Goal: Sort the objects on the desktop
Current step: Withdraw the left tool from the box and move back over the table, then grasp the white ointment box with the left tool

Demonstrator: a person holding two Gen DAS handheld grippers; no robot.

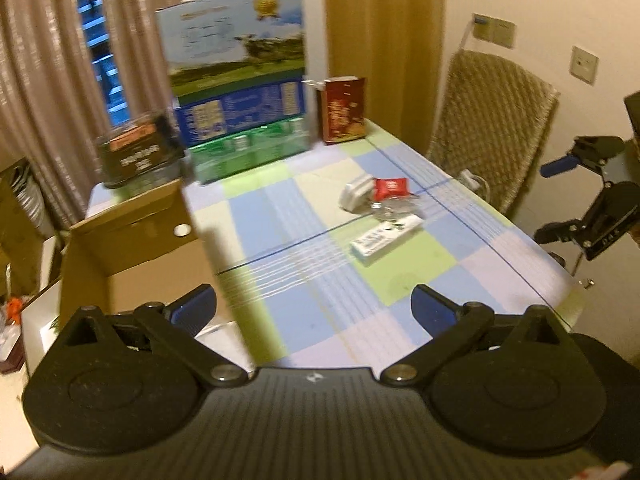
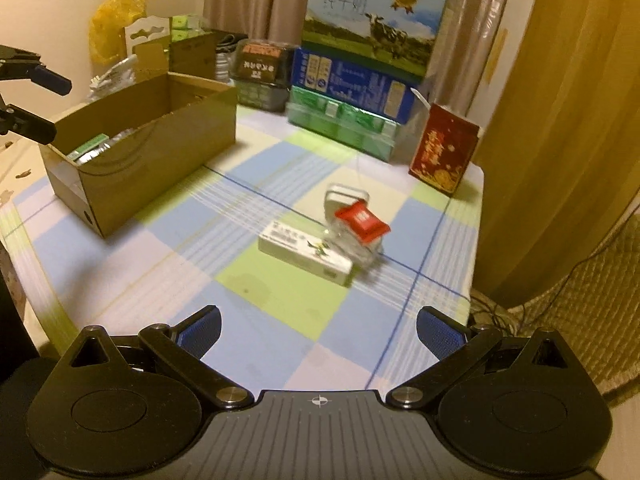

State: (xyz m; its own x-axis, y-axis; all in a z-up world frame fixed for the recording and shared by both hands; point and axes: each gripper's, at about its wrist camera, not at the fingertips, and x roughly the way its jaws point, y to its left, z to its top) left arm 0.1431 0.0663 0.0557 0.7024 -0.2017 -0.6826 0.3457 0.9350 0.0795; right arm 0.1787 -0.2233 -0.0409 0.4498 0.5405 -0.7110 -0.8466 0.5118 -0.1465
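I see the checked table (image 2: pixel 280 312): cardboard box (image 2: pixel 160 152) near its left edge, white carton (image 2: pixel 304 252) mid-table, milk case stack (image 2: pixel 360 80) at the far edge.

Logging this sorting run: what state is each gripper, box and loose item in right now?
left gripper: open, empty.
right gripper: open, empty.
cardboard box: open-topped, items inside.
white carton: lying flat on the table.
red packet: resting atop a clear wrapper.
red box: upright.

A tall milk carton case (image 2: pixel 376 28) at the upper centre of the right wrist view carries large Chinese characters, 纯牛奶, above a cow picture. Other packaging print is too blurred to read.
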